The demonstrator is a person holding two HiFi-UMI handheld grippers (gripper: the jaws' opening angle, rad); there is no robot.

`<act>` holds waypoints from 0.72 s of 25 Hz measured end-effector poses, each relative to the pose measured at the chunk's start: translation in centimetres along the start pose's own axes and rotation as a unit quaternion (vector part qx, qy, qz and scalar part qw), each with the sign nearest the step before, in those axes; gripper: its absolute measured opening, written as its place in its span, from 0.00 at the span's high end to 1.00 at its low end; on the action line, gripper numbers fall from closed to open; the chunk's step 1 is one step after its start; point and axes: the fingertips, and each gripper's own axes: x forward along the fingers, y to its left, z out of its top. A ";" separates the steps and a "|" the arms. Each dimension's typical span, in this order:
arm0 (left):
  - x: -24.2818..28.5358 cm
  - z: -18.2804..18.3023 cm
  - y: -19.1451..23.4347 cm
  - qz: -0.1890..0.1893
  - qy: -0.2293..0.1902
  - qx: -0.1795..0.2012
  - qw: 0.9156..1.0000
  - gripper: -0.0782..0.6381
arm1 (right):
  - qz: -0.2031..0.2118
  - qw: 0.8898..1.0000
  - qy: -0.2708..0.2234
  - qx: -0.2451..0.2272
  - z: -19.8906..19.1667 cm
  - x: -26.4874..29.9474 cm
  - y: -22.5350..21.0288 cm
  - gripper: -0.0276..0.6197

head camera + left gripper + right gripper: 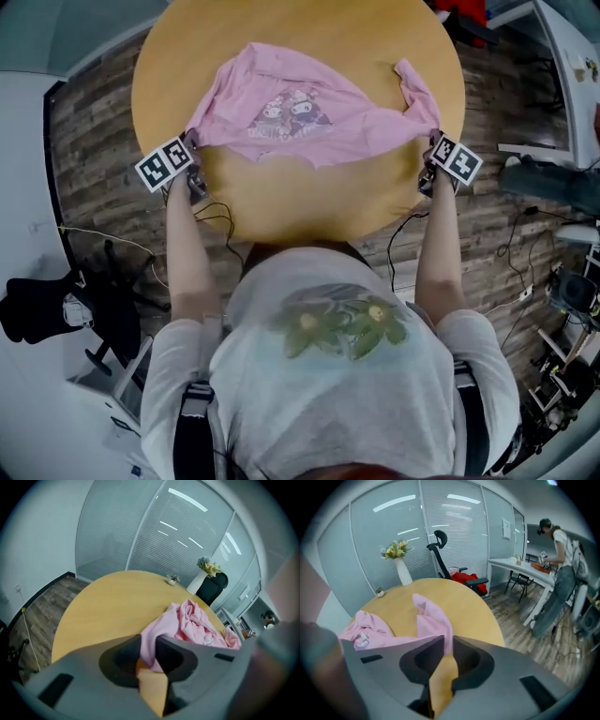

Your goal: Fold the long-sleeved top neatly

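Top [305, 117] (pink, printed): we are clamping it in left gripper [192, 142] and right gripper [433, 142] by the table [309, 202] near edge.

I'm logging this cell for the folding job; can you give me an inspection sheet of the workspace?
Surface: round wooden table.
Job's things: pink top lying open, rumpled.
Clutter: small potted plant at far rim.
Grippers: left gripper and right gripper each shut on the top's near corners.
Cables: black cables hang off the near rim.
Surroundings: glass walls, vase of flowers, office chair, person at a desk.
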 end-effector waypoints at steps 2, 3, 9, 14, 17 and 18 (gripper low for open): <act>-0.8 0.8 -0.7 0.010 -0.008 0.027 1.000 0.73 | 0.045 0.999 -0.006 0.017 0.0 -0.3 2.0 0.64; -1.3 1.3 -1.2 0.018 -0.014 0.055 0.998 0.70 | 0.055 0.998 -0.011 0.006 0.3 -0.5 3.1 0.63; -2.7 2.7 -8.0 -0.024 -0.035 0.206 0.978 0.58 | 0.095 0.970 -0.064 -0.217 4.3 -2.1 13.5 0.63; 1.5 0.4 -9.8 -0.051 0.028 0.214 0.975 0.56 | 0.198 0.918 -0.080 -0.335 5.9 -1.0 25.9 0.63; 3.6 -0.1 -9.1 -0.061 0.045 0.164 0.984 0.56 | 0.273 0.886 -0.035 -0.372 4.4 0.7 32.8 0.63; 3.9 -0.1 -9.1 -0.064 0.045 0.157 0.985 0.57 | 0.289 0.875 -0.021 -0.387 3.8 1.4 34.6 0.63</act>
